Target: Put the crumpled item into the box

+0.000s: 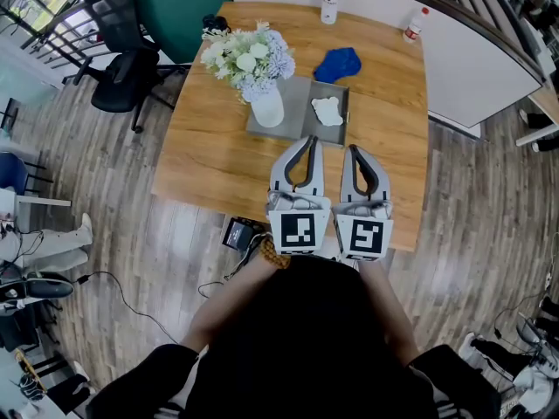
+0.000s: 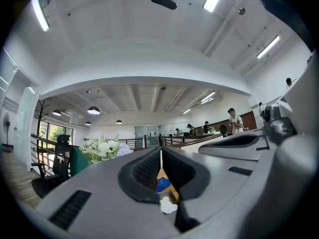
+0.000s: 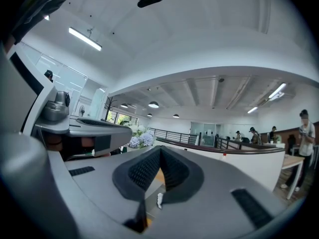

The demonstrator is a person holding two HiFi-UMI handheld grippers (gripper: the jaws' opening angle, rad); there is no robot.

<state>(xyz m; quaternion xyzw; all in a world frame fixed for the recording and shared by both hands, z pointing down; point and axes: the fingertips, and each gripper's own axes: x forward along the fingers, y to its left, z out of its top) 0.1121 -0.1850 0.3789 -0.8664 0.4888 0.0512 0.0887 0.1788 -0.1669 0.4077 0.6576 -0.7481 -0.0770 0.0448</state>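
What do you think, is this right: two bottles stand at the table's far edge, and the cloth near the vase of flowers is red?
The cloth near the vase of flowers is blue, not red, as the head view shows. The two bottles do stand at the far edge of the table.

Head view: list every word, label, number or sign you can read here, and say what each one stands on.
No text here can be read.
White bottle: label too small to read.
Red-capped bottle: label too small to read.
Left gripper and right gripper: black-and-white square markers on their cubes, patterns only, no letters or numbers.
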